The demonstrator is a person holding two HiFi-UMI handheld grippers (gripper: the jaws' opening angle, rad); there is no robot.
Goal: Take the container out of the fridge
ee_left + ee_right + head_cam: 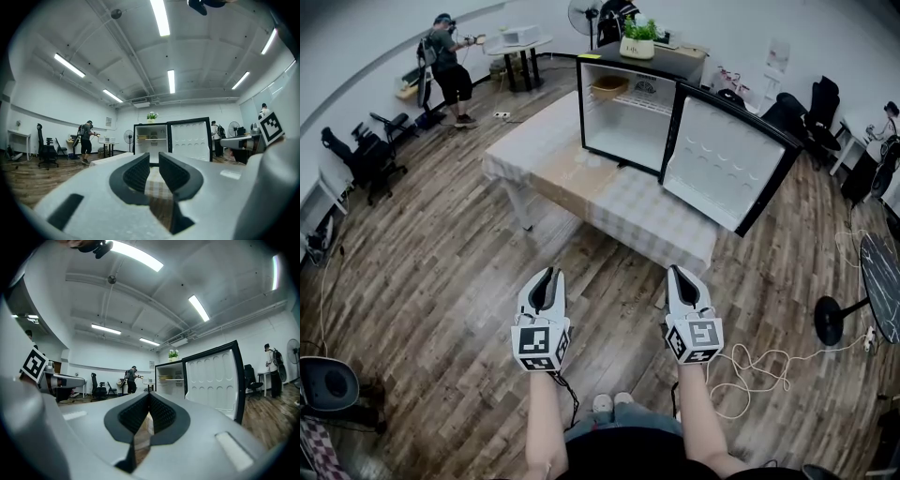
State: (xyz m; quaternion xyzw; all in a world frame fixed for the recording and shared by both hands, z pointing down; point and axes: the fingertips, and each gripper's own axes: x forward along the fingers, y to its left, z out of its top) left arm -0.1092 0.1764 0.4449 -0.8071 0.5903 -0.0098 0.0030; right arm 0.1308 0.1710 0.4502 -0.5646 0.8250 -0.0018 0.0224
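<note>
A small black fridge stands on a low table, its door swung wide to the right. On its upper shelf sits a tan container, also visible as the container in the left gripper view and the container in the right gripper view. My left gripper hovers over the floor well short of the table, its jaws a little apart with nothing between them. The right gripper is level with it, its tips touching and empty.
A potted plant sits on top of the fridge. A person stands at a small table at the back left. Office chairs stand at the left, a fan base and loose cables lie on the floor at the right.
</note>
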